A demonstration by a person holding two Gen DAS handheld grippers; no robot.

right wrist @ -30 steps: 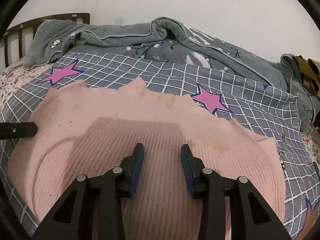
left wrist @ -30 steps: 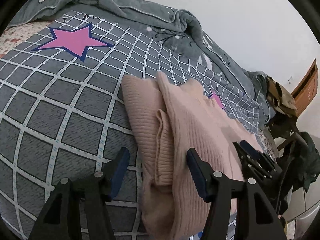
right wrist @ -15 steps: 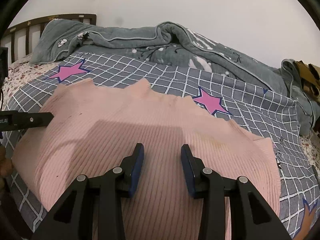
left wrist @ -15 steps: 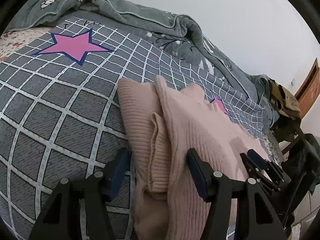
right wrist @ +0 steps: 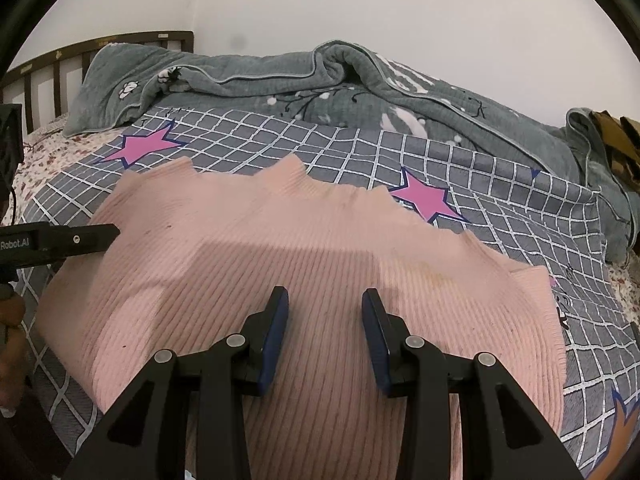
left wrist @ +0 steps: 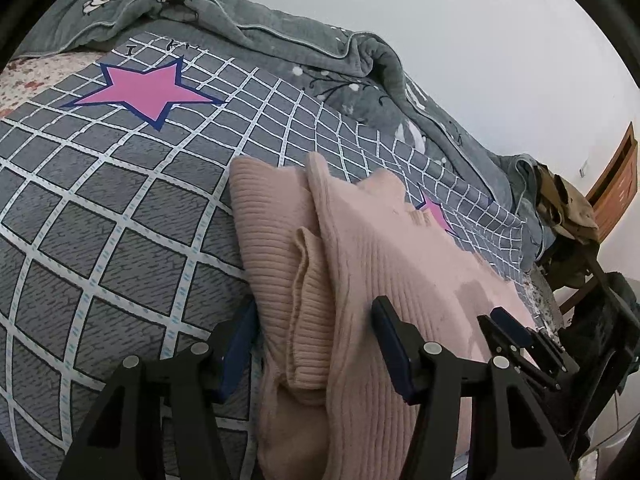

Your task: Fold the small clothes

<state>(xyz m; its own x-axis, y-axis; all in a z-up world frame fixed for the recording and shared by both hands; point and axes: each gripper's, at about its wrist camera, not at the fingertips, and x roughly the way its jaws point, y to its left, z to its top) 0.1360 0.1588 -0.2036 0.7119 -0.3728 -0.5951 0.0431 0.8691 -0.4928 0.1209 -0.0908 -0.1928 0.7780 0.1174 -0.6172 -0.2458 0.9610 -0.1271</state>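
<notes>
A pink ribbed knit garment (right wrist: 312, 264) lies folded on the grey checked bedspread (right wrist: 500, 184). In the left wrist view its layered left edge (left wrist: 304, 264) runs between my fingers. My left gripper (left wrist: 312, 332) is open, with the stacked fold edge in the gap between its jaws. My right gripper (right wrist: 324, 320) is open and empty, hovering over the middle of the garment. The left gripper's finger (right wrist: 76, 238) shows at the garment's left edge in the right wrist view. The right gripper (left wrist: 516, 340) shows at the right in the left wrist view.
A rumpled grey-green quilt (right wrist: 320, 88) lies along the far side of the bed by the white wall. A dark wooden headboard (right wrist: 80, 50) stands at the left. A chair with clothes (left wrist: 568, 216) and a wooden door (left wrist: 616, 184) are beyond the bed's right end.
My left gripper has moved forward along the garment's left edge, so the fold now sits deeper between its jaws. The right gripper has drawn back slightly above the garment. Both stay open.
</notes>
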